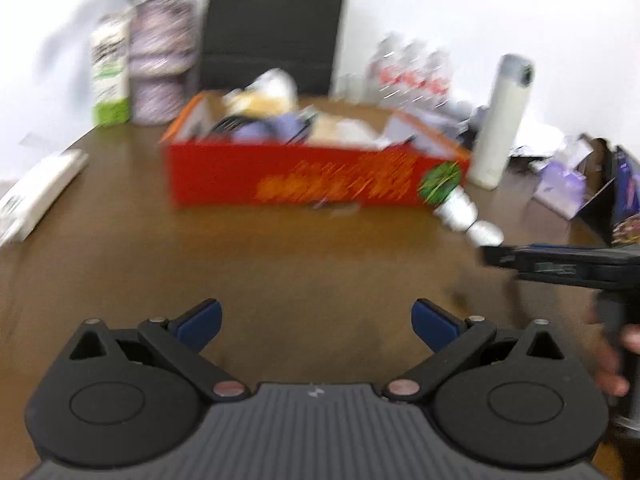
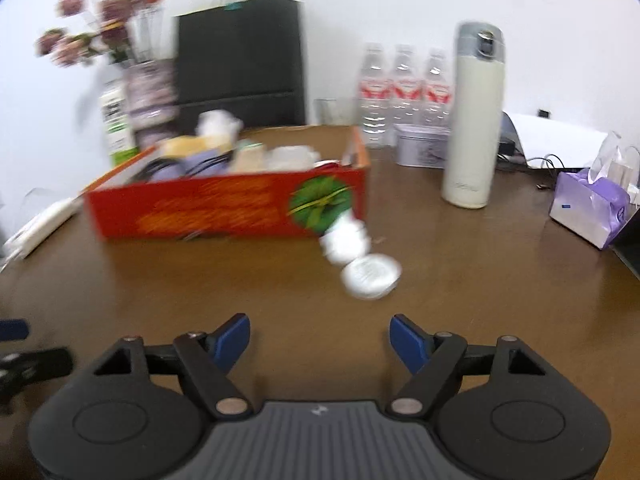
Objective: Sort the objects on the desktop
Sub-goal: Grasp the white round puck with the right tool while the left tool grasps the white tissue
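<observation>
A red cardboard box (image 1: pixel 296 176) holding several mixed items stands on the brown table (image 1: pixel 280 264); it also shows in the right wrist view (image 2: pixel 216 208). A small white bottle (image 2: pixel 360 260) lies on its side by the box's right front corner, cap toward me; it also shows in the left wrist view (image 1: pixel 468 216). My left gripper (image 1: pixel 316 324) is open and empty over bare table, well short of the box. My right gripper (image 2: pixel 320 340) is open and empty, just short of the bottle. Both views are blurred.
A tall cream thermos (image 2: pixel 474 120) stands right of the box. Three water bottles (image 2: pixel 404 88) and a small tin (image 2: pixel 424 146) stand behind. A purple tissue pack (image 2: pixel 588 208) is at right. A black bag (image 2: pixel 240 56), flowers (image 2: pixel 104 20) and cartons are at back left.
</observation>
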